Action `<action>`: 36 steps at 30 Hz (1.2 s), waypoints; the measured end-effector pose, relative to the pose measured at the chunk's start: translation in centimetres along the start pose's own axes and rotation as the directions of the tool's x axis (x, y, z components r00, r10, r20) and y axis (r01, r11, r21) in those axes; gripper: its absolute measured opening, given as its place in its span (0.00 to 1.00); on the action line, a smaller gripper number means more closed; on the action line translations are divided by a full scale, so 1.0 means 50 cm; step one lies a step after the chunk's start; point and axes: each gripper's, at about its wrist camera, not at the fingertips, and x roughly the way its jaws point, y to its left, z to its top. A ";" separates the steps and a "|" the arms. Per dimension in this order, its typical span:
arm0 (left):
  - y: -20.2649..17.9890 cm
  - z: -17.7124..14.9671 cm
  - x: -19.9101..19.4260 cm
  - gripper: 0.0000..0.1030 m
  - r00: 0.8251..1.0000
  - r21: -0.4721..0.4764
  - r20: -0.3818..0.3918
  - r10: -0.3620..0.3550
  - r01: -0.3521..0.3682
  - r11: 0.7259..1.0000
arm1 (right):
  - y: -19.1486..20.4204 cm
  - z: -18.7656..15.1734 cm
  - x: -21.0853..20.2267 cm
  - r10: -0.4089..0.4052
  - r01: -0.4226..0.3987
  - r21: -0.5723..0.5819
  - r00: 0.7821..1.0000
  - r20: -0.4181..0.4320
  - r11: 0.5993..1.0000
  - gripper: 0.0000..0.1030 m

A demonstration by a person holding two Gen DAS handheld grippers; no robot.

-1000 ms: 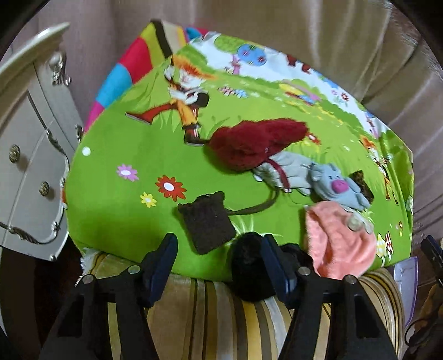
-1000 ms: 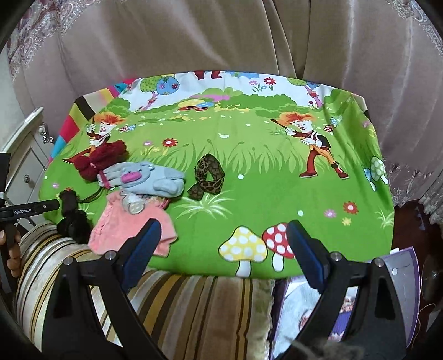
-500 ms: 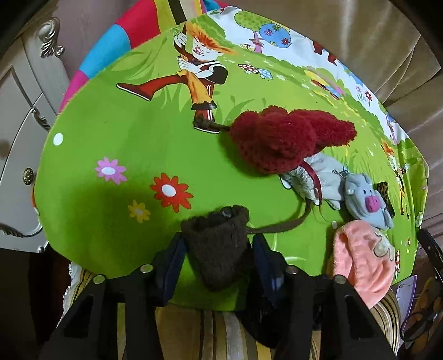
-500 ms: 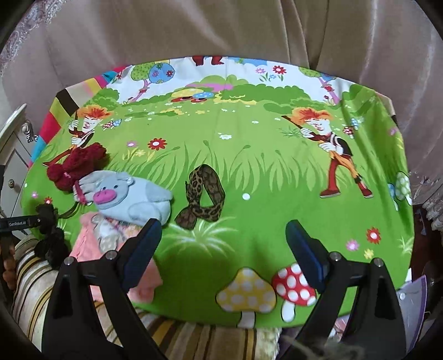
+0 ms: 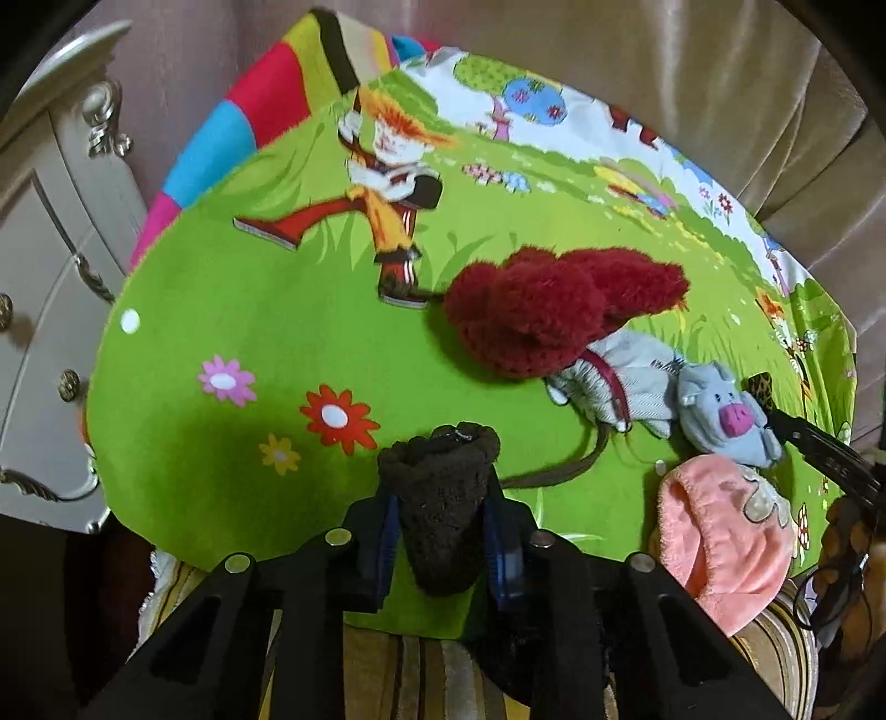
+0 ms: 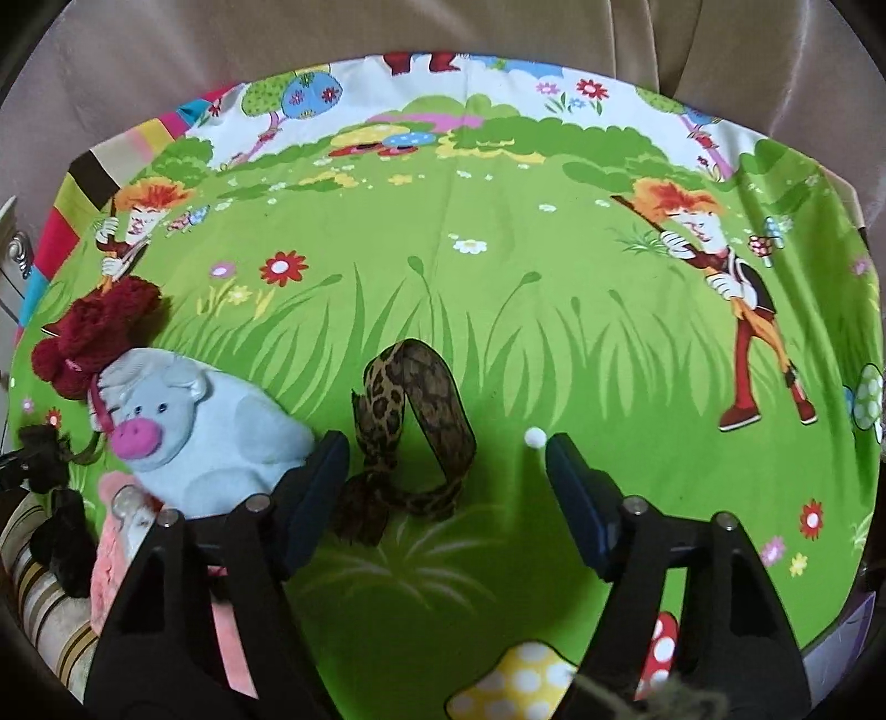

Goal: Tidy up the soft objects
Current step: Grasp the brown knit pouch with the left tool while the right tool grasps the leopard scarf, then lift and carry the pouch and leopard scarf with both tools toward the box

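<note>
The bright green cartoon-printed cloth (image 6: 498, 288) covers the whole work surface and hangs over a brown-and-cream striped cushion (image 5: 421, 670) at the near edge. A cream carved drawer cabinet (image 5: 39, 277) stands at the left of the cloth in the left wrist view; beige draped curtain fabric (image 6: 443, 33) backs the scene.

On the cloth, at its left part as seen from the right wrist, the soft items lie clustered. The pale grey plush glove with a pink-snouted pig face (image 6: 205, 432) lies partly over the salmon-pink fleece hat (image 5: 725, 531), which sits at the near edge. The dark red fuzzy knitted piece (image 5: 542, 315) lies just beyond the grey glove, touching it. The leopard-print fabric band (image 6: 415, 426), twisted into a loop, lies apart from the cluster, toward the middle of the cloth.

The left gripper (image 5: 440, 531) is closed narrowly on the dark brown fuzzy mitten (image 5: 440, 498), which stands cuff-outward between the jaws near the front edge of the cloth; a thin brown cord (image 5: 559, 471) runs from it toward the grey glove.

The right gripper (image 6: 448, 487) is spread wide and holds nothing; the near end of the leopard band lies between its jaws, close to the left finger.
</note>
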 end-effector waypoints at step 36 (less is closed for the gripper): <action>-0.117 -0.070 -0.141 0.26 0.972 0.094 0.192 -0.138 0.121 0.988 | 0.030 -0.093 -0.186 0.054 -0.053 -0.010 0.990 0.128 0.999 0.13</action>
